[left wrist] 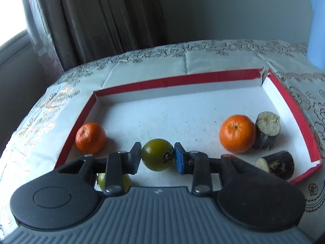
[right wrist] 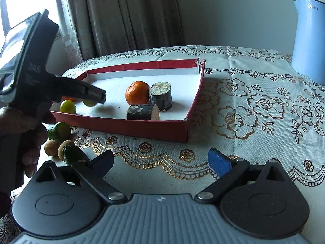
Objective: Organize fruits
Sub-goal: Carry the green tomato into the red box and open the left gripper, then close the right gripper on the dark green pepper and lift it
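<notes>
Left gripper [left wrist: 158, 158] is pinching the green tomato [left wrist: 157, 154] across its sides, low-centre in the left wrist frame over the red tray [left wrist: 182, 79]. It looks smooth, firm and light, probably slippery, so a gentle mid-belly squeeze seems right. Right gripper [right wrist: 162, 161] hangs wide apart, holding nothing.

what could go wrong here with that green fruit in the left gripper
1. The green fruit is round and smooth, held only at its sides by the left gripper; it may slip or, once released, roll across the tray.
2. A yellow fruit lies right under the gripper, so lowering could bump it.
3. Loose fruits sit by the table edge near the open right gripper; a nudge could knock them off.
</notes>
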Demonstrator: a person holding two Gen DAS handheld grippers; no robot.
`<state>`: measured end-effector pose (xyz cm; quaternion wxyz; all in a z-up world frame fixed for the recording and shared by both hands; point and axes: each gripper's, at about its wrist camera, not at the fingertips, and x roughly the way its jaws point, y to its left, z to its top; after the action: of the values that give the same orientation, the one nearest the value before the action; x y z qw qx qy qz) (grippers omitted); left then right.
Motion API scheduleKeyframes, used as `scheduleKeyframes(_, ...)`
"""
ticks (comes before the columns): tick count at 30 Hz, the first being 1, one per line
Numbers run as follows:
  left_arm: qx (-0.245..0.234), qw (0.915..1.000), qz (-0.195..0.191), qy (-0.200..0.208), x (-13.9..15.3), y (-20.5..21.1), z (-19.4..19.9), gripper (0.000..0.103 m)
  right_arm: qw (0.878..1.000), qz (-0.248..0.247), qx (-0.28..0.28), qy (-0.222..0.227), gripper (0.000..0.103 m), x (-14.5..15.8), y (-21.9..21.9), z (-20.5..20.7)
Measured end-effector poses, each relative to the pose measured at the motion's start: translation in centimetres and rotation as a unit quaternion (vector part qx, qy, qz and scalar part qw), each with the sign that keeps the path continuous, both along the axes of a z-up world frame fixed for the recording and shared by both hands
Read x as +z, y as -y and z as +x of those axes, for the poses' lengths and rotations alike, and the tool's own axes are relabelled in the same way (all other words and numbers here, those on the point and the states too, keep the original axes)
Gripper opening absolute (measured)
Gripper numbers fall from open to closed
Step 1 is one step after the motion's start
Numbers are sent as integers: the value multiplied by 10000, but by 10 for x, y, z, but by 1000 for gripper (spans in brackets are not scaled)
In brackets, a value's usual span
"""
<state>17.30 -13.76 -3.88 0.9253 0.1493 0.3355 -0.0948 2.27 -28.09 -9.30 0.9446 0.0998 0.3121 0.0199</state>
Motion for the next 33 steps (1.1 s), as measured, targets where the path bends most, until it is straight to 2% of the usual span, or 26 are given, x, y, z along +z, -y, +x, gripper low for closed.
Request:
scheduleKeyframes(1, 3, 10000, 24, -18, -1, 0, 0, 34, 10000, 4, -1, 1, 100, 0, 0, 0)
scheduleKeyframes(2, -5, 10000, 47, -8, -2, 0, -1, 45, 10000, 5, -1, 1, 100, 0, 0, 0)
scheduleKeyframes(3, -14, 10000, 69, 32, -1, 0, -2, 64, 10000, 5, -1, 1, 100, 0, 0, 0)
scheduleKeyframes(5, -39, 9998, 91, 175, 1, 0, -6, 77, 10000, 4, 0, 0, 100, 0, 0, 0)
scheduleKeyframes(10, -87, 9994, -49, 326, 20, -11, -17, 77, 10000, 39, 10, 9, 101, 0, 1, 0)
scheduleKeyframes(13, 55, 9971, -363, 660, 43, -38, -32, 90, 10000, 76, 11, 20, 101, 0, 2, -1)
scheduleKeyframes(14, 167, 9953, -458, 839, 51, -51, -38, 99, 10000, 87, 11, 24, 101, 1, 2, -1)
scheduleKeyframes(15, 296, 9929, -530, 1027, 57, -63, -46, 103, 9999, 98, 12, 26, 101, 1, 2, -1)
scheduleKeyframes(17, 575, 9878, -579, 1328, 63, -89, -61, 103, 9999, 118, 13, 33, 101, 1, 3, -2)
scheduleKeyframes(21, 1054, 9828, -386, 1466, 50, -132, -79, 103, 9996, 247, -25, 131, 101, 1, 7, -5)
scheduleKeyframes(25, 1479, 9798, -110, 1340, 24, -164, -81, 103, 9982, 382, 76, 454, 101, 5, 9, -15)
scheduleKeyframes(30, 1824, 9770, -202, 1085, -2, -189, -70, 103, 9960, 122, 501, 735, 101, 13, -8, -28)
scheduleKeyframes(33, 1851, 9800, -239, 687, -11, -195, -59, 103, 9936, -131, 818, 770, 101, 15, -25, -37)
